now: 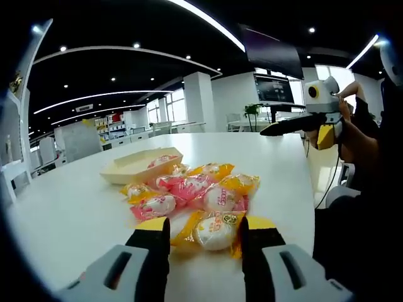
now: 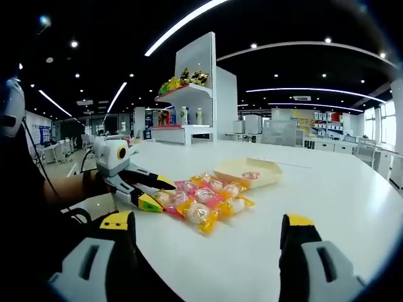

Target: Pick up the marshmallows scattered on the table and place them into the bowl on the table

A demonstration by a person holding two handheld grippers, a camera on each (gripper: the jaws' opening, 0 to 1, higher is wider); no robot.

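Now my left gripper, jaws spread, straddles a yellow-wrapped white marshmallow; next I judge closing, then carrying to the pale-yellow rectangular bowl.

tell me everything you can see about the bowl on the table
The bowl is a shallow, pale yellow, rectangular tray that looks like card or thin plastic, with low flared walls. It rests flat and upright on the white table, just beyond the heap of wrapped marshmallows, whose far edge reaches its near side. One pink-wrapped marshmallow already lies inside it. In the right gripper view the bowl sits behind the heap, with neither gripper touching it.
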